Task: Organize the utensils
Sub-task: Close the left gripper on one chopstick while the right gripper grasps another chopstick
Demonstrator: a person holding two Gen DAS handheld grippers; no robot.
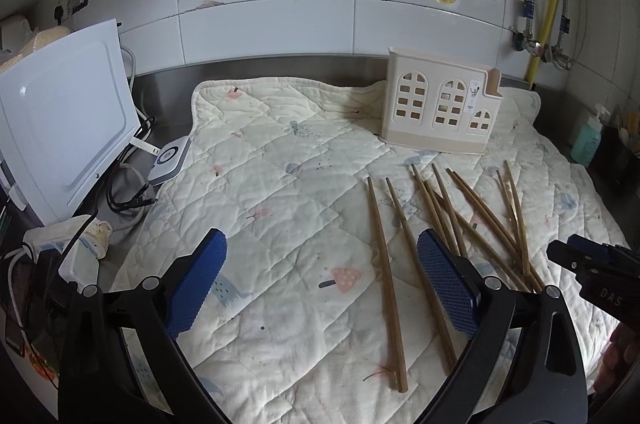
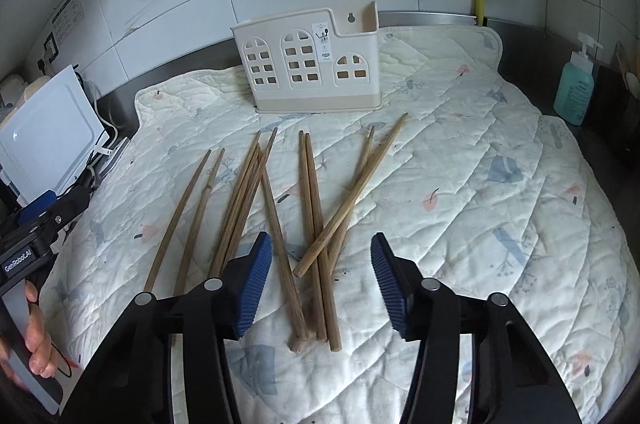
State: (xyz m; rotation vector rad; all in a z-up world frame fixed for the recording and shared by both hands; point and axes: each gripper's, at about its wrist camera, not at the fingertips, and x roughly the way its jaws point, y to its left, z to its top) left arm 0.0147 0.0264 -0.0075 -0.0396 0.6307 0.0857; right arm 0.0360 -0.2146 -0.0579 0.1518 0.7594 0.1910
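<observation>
**Chopsticks loose on mat, both grippers spread**

Left wrist: left gripper [image 1: 320, 280] spread, empty; chopsticks [image 1: 448, 220] near right, holder [image 1: 440, 104] far. Right tool reads "DAS", rest cut off.

Right wrist: right gripper [image 2: 322, 288] spread over chopsticks [image 2: 308, 220], pads clear. "GenRobot.AI" on left tool; holder [image 2: 308, 64] sticker unreadable.

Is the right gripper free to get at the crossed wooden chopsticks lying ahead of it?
Probably yes: the right gripper is open, with the crossed wooden chopsticks lying between its fingers on the quilted mat, nothing covering them.
</observation>
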